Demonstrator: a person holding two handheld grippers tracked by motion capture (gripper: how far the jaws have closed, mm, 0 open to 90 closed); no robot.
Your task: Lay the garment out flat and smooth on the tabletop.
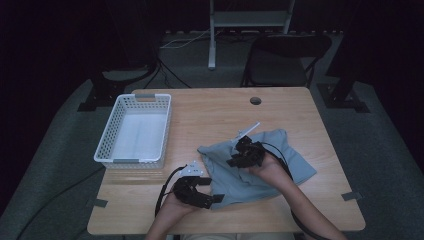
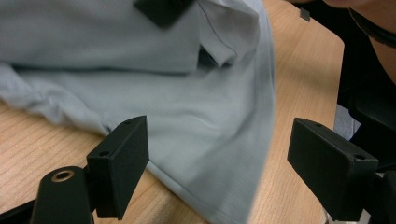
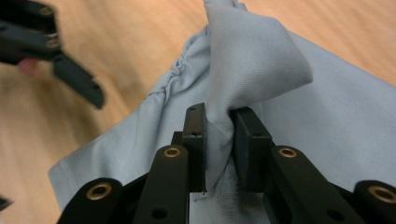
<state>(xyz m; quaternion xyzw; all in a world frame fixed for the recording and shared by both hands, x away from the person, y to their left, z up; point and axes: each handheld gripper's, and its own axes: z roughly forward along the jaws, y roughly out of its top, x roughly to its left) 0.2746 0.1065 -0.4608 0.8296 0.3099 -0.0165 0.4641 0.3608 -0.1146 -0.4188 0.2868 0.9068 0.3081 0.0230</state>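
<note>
Pinching a fold of the pale blue-grey cloth garment point(image 3: 261, 60), the right gripper point(image 3: 218, 140) clamps it — the left gripper point(image 2: 217, 154) gapes at the hem, lower centre.

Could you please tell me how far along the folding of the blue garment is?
Early. The garment lies rumpled on the table. The right gripper pinches a fold; the left gripper sits open at the hem. The basket holds nothing yet.
</note>
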